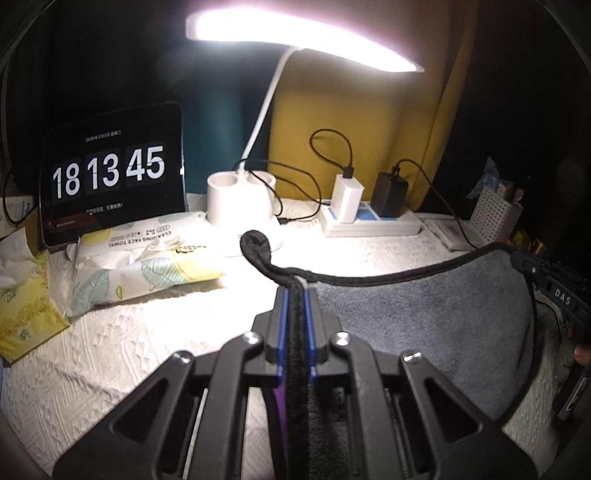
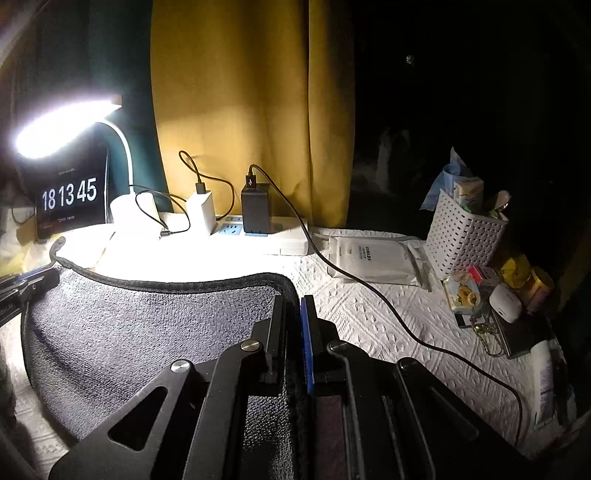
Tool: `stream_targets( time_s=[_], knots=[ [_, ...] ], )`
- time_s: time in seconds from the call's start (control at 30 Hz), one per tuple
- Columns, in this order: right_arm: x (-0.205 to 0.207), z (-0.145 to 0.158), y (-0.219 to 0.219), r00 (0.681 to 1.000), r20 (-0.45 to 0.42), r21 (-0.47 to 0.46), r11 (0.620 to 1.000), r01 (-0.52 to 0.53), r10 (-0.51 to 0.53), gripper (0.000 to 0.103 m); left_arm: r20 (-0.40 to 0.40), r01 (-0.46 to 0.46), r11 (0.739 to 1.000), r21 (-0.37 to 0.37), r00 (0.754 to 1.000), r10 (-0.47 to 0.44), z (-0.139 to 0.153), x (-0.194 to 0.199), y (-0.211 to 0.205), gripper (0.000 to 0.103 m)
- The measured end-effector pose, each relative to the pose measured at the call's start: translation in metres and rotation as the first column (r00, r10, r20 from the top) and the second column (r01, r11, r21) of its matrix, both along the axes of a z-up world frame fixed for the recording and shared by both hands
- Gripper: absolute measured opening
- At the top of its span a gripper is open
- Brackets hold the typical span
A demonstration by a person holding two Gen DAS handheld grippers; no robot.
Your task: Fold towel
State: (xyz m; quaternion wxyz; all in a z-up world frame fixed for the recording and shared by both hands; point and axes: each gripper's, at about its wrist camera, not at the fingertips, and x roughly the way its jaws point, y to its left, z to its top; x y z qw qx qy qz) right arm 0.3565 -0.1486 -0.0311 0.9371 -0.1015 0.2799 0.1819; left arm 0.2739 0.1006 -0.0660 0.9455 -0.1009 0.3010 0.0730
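So the fuzzy grey terry towel with black piped hem (image 1: 424, 325) hangs stretched sideways over the white quilted tablecloth (image 1: 122, 347), long edge running gripper to gripper. Left gripper (image 1: 296, 295) and right gripper (image 2: 292, 302) each pinch a corner tight.

Your left gripper (image 1: 295, 295) hides the towel (image 1: 424, 325) corner it pinches, and the lower towel drops out of frame behind the linkage. Your right gripper (image 2: 293, 306) covers its corner too. The lamp head (image 1: 295, 33) blows out to pure glare. Small print on the tablet (image 1: 110, 173) is unreadable. Items in the white basket (image 2: 461, 236) sink into darkness beyond the curtain (image 2: 251, 110).
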Motion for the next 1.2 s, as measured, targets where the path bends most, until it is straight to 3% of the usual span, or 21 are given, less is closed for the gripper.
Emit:
stream_targets(
  time_s=[0.47,0.73,0.83,0.93,0.97,1.0,1.07,1.2],
  knots=[
    [0.029,-0.029,0.005,0.999,-0.052,-0.037,0.999,0.015,-0.017,0.009,-0.080,0.003,1.000,-0.004,0.997,-0.004,-0.032,0.031,0.004,0.009],
    [0.036,-0.042,0.007,0.996,-0.091,-0.048,0.999,0.010,-0.014,0.009,-0.228,-0.019,0.999,-0.048,0.974,0.008,-0.059,0.049,0.017,0.012],
    [0.037,-0.043,0.008,0.995,-0.100,-0.053,0.999,0.007,-0.012,0.009,-0.223,-0.019,0.998,-0.066,0.975,0.003,-0.059,0.049,0.020,0.015],
    [0.036,-0.043,0.009,0.994,-0.108,-0.054,0.999,0.004,-0.009,0.009,-0.227,-0.024,0.998,-0.065,0.974,0.009,-0.057,0.048,0.021,0.026],
    [0.036,-0.043,0.009,0.994,-0.111,-0.052,0.999,0.004,-0.010,0.009,-0.226,-0.029,0.997,-0.070,0.974,0.012,-0.057,0.047,0.023,0.035],
    [0.035,-0.042,0.009,0.994,-0.112,-0.049,0.999,0.006,-0.012,0.009,-0.224,-0.031,0.997,-0.075,0.975,0.013,-0.056,0.046,0.024,0.053],
    [0.034,-0.041,0.008,0.993,-0.116,-0.045,0.999,0.009,-0.015,0.009,-0.214,-0.033,0.995,-0.089,0.977,0.014,-0.053,0.042,0.027,0.070],
    [0.028,-0.038,0.007,0.992,-0.123,-0.042,0.999,0.014,-0.019,0.009,-0.193,-0.031,0.995,-0.090,0.981,0.013,-0.044,0.034,0.027,0.071]
  ],
)
